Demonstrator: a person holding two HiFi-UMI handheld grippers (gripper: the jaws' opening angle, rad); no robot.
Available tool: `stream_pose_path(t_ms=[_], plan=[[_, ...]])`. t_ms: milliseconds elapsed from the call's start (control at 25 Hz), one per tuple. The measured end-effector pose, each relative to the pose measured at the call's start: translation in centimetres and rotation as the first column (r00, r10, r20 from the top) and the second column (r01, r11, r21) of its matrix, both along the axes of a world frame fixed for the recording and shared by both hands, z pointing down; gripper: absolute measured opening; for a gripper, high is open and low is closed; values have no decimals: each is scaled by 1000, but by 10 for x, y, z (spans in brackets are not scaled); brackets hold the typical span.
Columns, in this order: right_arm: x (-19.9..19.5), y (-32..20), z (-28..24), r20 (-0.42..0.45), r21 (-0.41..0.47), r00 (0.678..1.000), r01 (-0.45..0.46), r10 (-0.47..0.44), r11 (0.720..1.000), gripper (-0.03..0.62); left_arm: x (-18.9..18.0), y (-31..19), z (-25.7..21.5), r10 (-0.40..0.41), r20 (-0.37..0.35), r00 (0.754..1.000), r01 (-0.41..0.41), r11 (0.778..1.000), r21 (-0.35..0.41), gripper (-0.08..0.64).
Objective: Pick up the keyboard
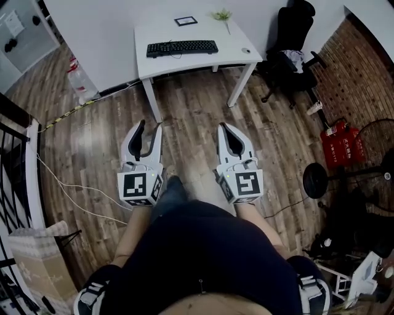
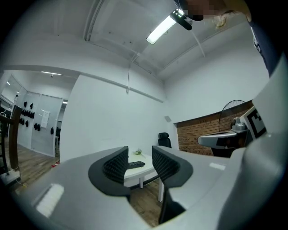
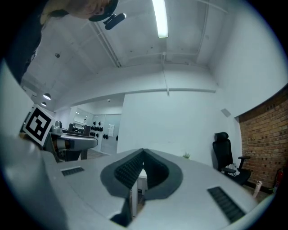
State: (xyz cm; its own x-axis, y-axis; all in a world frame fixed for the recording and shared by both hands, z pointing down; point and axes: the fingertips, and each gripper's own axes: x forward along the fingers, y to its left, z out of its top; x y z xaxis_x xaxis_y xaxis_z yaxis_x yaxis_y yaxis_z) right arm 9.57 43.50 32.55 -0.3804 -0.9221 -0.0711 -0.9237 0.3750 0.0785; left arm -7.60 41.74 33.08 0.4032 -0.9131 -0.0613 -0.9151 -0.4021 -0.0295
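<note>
A black keyboard [image 1: 182, 47] lies on a white table [image 1: 203, 60] at the far side of the room; in the left gripper view the keyboard [image 2: 136, 164] shows small between the jaws, far off. My left gripper [image 1: 151, 128] hangs level over the wooden floor, well short of the table, with its jaws apart and nothing between them. Beside it my right gripper [image 1: 222, 127] also points toward the table, its tips together with nothing held. The right gripper [image 3: 143, 152] shows its pads meeting at the tip.
On the table stand a small mouse [image 1: 246, 50], a framed card [image 1: 185, 21] and a small plant [image 1: 222, 15]. A black office chair [image 1: 294, 43] stands right of it, a red container [image 1: 342, 143] and a fan [image 1: 380, 138] further right. A cable [image 1: 68, 194] runs across the floor at the left.
</note>
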Motion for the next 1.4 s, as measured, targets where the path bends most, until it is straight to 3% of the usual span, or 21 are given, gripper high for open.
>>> stream_pose_path(t_ms=[720, 1000, 1400], plan=[[-54, -236, 19, 3, -74, 997, -79, 80, 994, 12, -51, -238, 26, 64, 46, 997, -60, 995, -79, 183], [-64, -280, 22, -6, -80, 994, -106, 106, 991, 12, -56, -289, 33, 108, 43, 993, -104, 991, -89, 215], [-67, -317, 29, -23, -100, 995, -102, 101, 990, 12, -63, -331, 41, 105, 12, 994, -103, 988, -112, 229]])
